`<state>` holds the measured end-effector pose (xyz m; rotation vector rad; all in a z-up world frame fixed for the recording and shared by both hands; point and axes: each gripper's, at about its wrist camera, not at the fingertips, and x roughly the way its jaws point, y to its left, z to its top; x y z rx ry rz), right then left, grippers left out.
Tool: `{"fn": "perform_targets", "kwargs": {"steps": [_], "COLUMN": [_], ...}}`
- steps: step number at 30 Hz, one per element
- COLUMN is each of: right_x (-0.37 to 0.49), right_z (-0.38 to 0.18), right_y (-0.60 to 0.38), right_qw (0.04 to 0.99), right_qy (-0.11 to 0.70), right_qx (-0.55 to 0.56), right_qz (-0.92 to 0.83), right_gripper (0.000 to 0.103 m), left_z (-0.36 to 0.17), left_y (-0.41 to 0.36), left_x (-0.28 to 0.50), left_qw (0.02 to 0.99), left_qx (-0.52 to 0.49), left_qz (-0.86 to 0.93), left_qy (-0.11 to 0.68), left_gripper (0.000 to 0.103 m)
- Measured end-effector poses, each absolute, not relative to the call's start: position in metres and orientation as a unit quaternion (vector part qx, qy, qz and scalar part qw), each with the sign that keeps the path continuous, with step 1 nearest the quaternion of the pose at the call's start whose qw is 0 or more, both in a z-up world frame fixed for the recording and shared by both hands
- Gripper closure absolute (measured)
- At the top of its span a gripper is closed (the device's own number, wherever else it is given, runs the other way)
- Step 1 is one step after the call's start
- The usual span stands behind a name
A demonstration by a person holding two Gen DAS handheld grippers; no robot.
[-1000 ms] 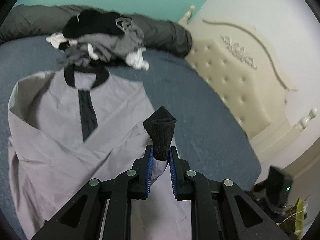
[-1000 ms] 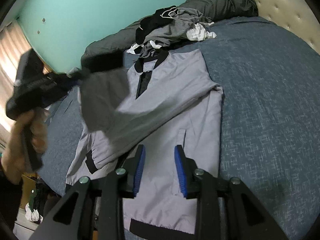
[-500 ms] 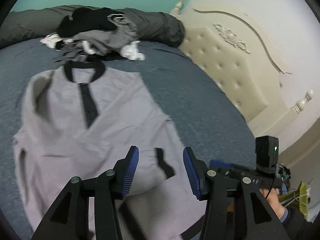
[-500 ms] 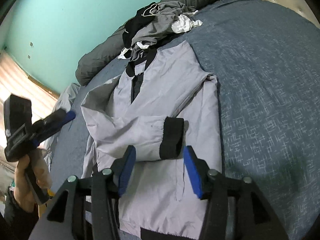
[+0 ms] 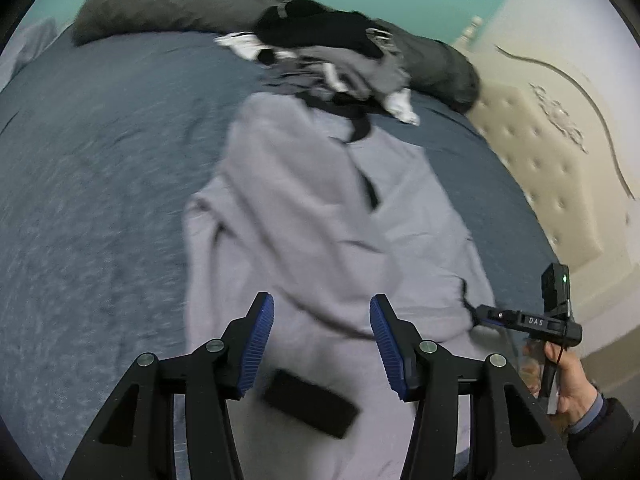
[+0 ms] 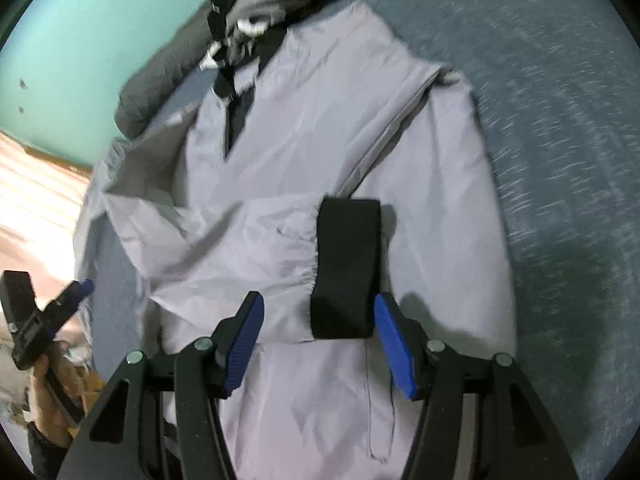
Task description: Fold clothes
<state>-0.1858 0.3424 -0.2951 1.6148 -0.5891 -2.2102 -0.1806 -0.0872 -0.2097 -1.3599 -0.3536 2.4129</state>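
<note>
Grey jacket (image 6: 320, 128) lies flat on the blue bedspread (image 6: 560, 160), collar twd the clothes pile (image 5: 320, 48) at the far end. One sleeve is folded across the chest, its black cuff (image 6: 346, 268) lying on the jacket body. In the left wrist view a black cuff (image 5: 310, 408) sits on grey fabric below the jaws, blurred.

Left gripper (image 5: 322, 340): jaws apart, just been opening, nothing betw them, only jacket fabric beneath; pads not pressing anything. Right gripper (image 6: 320, 340): jaws also apart and just been opening; the cuff's lower end shows betw the blue pads, nearer the right one, but they don't clamp it.

Each gripper shows in the other's view, held in a hand (image 5: 572, 384) at the jacket's edge. Dark bolster (image 5: 168, 4) runs along the far side of the bed, behind the pile. Cream tufted headboard (image 5: 560, 160) at right in the left view; teal wall (image 6: 80, 40) beyond.
</note>
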Motion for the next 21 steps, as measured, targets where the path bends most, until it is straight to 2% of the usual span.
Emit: {"fn": "perform_targets", "kwargs": {"steps": [2,3,4,7,9,17,21], "right_x": [-0.188,-0.188,-0.188,-0.184,-0.179,-0.141,-0.121], "right_z": [-0.302,-0.305,-0.307,-0.303,-0.295,-0.244,-0.252], "right_y": [0.338,0.337,0.337,0.343,0.347,0.367,0.376], "right_qw": [0.165,0.163,0.161,0.162,0.168,0.176,0.152], "right_qy": [-0.204,-0.206,-0.208,-0.218,-0.219,-0.184,-0.152], "right_qx": [0.572,0.573,0.572,0.558,0.546,0.503,0.525], "right_qz": [-0.777,-0.776,-0.777,-0.784,-0.791,-0.826,-0.824], "right_gripper": [0.045,0.054,0.068,0.091,0.097,0.1,0.1], "left_z": [-0.214,-0.215,-0.216,-0.217,-0.219,-0.22,-0.22], "left_y": [-0.101,-0.106,-0.11,-0.119,-0.123,-0.133,-0.139], "left_x": [-0.18,-0.18,-0.18,-0.181,-0.181,-0.177,-0.177], "left_qw": [0.164,0.16,0.156,0.148,0.145,0.137,0.124], "left_qx": [-0.48,-0.48,-0.479,-0.476,-0.475,-0.47,-0.469], "left_qz": [0.851,0.852,0.853,0.855,0.855,0.856,0.859], "left_qy": [-0.132,-0.135,-0.138,-0.147,-0.152,-0.164,-0.162], "left_gripper": [0.049,0.049,0.049,0.049,0.049,0.049,0.048]}}
